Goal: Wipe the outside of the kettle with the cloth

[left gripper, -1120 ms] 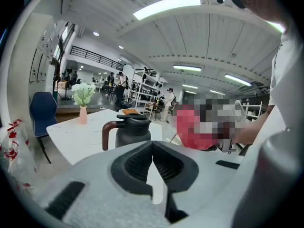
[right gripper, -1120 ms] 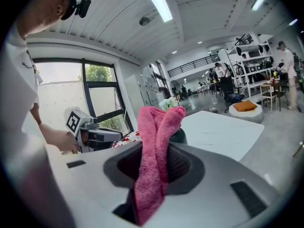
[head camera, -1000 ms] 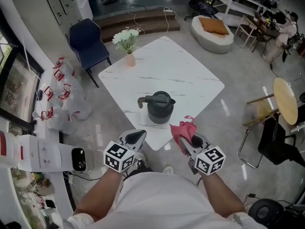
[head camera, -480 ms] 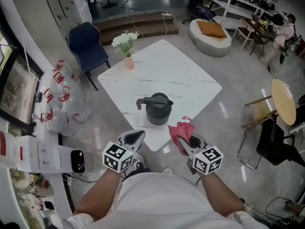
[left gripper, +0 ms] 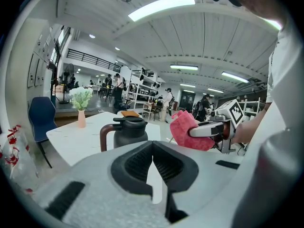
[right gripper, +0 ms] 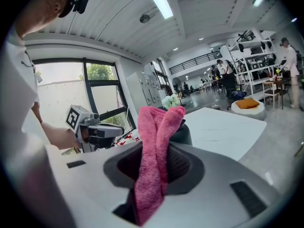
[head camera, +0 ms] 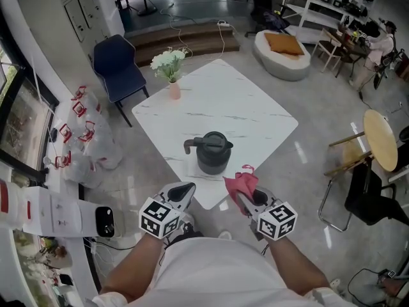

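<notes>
White marble table (head camera: 246, 107) (kettle (head camera: 213, 153) aboard) stands on grey floor (head camera: 319, 101).

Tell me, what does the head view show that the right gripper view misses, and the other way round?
Only the head view: the blue chair, the round wooden side table, and the kettle whole, with its handle and lid.
Only the right gripper view: the ceiling and its strip light.
Both: the pink cloth pinched in the right gripper, the shut left gripper, the white table, the flowers, and part of the kettle.
</notes>
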### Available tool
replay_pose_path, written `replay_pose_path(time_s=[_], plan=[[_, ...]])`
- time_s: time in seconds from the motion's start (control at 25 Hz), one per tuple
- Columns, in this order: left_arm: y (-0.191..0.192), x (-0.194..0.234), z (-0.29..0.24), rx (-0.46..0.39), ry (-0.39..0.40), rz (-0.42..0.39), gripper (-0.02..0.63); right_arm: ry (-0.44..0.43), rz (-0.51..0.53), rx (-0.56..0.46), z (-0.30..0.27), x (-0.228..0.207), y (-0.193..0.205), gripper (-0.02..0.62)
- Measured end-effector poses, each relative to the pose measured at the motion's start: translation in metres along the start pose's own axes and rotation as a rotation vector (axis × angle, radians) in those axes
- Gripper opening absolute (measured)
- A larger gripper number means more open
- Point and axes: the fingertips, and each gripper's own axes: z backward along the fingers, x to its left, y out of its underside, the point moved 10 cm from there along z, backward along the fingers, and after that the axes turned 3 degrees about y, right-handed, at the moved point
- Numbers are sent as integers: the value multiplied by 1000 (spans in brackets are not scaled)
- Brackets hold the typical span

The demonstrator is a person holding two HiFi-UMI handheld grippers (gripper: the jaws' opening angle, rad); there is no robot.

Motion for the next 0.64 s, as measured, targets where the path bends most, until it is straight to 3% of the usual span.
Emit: replay_pose_path(time_s=[0.64], plan=[[0,4,-5,7,-7,8,0,-22,-2,10,-7,-6,0,106]])
